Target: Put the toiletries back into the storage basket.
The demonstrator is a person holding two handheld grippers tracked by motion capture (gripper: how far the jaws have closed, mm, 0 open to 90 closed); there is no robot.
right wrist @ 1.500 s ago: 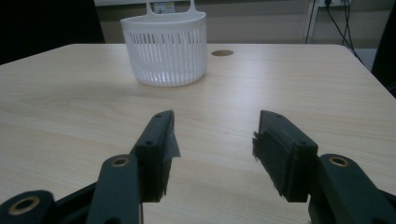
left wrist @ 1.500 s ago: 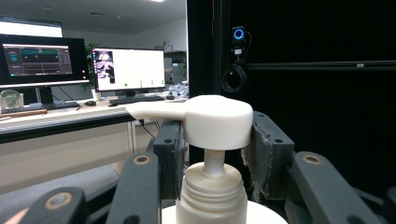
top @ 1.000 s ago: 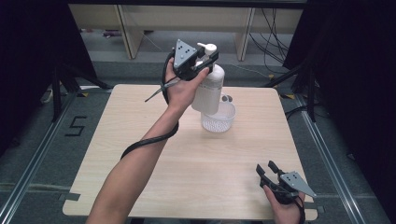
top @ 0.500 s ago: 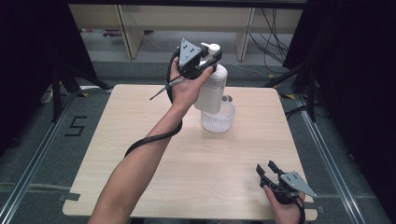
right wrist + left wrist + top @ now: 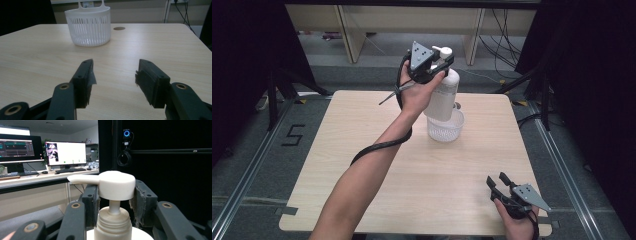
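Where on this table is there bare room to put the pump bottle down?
The table is bare left of the white basket and across the near middle, up to the right gripper. Crowded only at the basket, with the pump bottle above it.

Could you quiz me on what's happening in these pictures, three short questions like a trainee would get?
1. True or false: the left gripper holds the pump bottle lifted above the white basket.
2. In the right gripper view, what lies between the jaws of the right gripper? A) the bottle B) the basket C) nothing
3. Fill in: in the left gripper view, the pads sit on either side of the bottle's pump ____.

Key
1. True: the bottle hangs over the basket.
2. C: the jaws stand apart over bare table.
3. Head.
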